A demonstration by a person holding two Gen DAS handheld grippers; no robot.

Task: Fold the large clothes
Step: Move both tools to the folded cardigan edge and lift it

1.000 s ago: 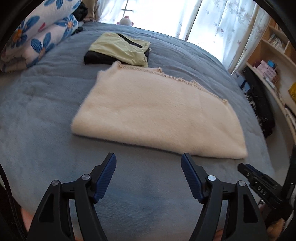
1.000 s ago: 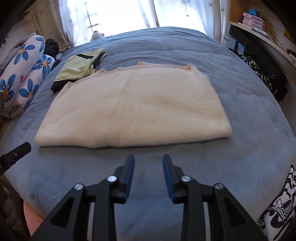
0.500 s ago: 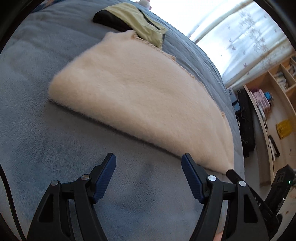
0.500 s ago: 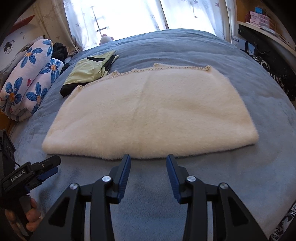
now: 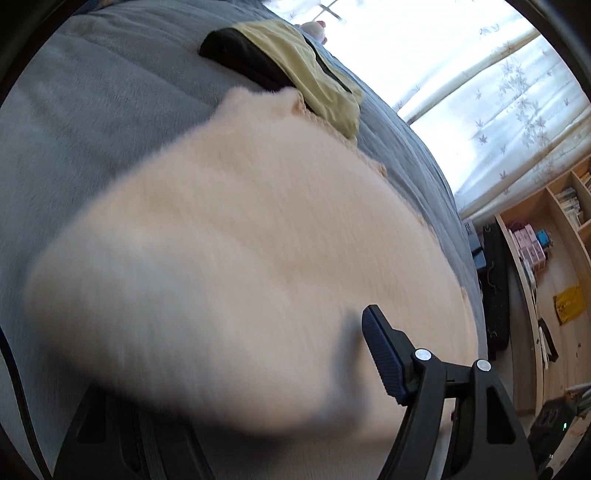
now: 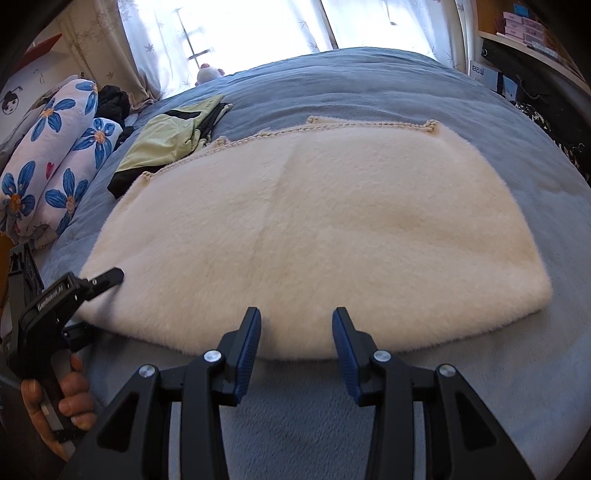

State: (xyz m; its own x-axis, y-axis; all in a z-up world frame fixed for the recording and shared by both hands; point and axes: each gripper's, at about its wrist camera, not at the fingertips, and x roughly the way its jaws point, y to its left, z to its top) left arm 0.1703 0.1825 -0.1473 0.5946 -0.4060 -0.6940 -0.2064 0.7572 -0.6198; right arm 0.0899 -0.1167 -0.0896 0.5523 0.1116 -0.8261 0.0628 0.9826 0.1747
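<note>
A large cream fluffy garment (image 6: 314,229) lies folded flat on the blue bed (image 6: 369,85). In the left wrist view the garment (image 5: 240,258) fills the frame, blurred. My left gripper (image 5: 258,373) is open, its jaws astride the garment's near left corner; one finger (image 5: 384,354) lies above the fabric, the other is hidden under it. The left gripper also shows in the right wrist view (image 6: 92,295) at that corner. My right gripper (image 6: 296,332) is open, its fingertips at the garment's near edge, holding nothing.
A folded yellow-green and black garment (image 6: 173,144) lies beyond the cream one, at the back left. Flowered pillows (image 6: 51,162) lie at the bed's left edge. Curtains (image 6: 229,33) hang behind the bed, wooden shelves (image 5: 546,258) stand to the right.
My left gripper has moved forward and tilted onto the garment's near left corner, which now sits between its jaws. My right gripper has moved forward to the garment's near edge.
</note>
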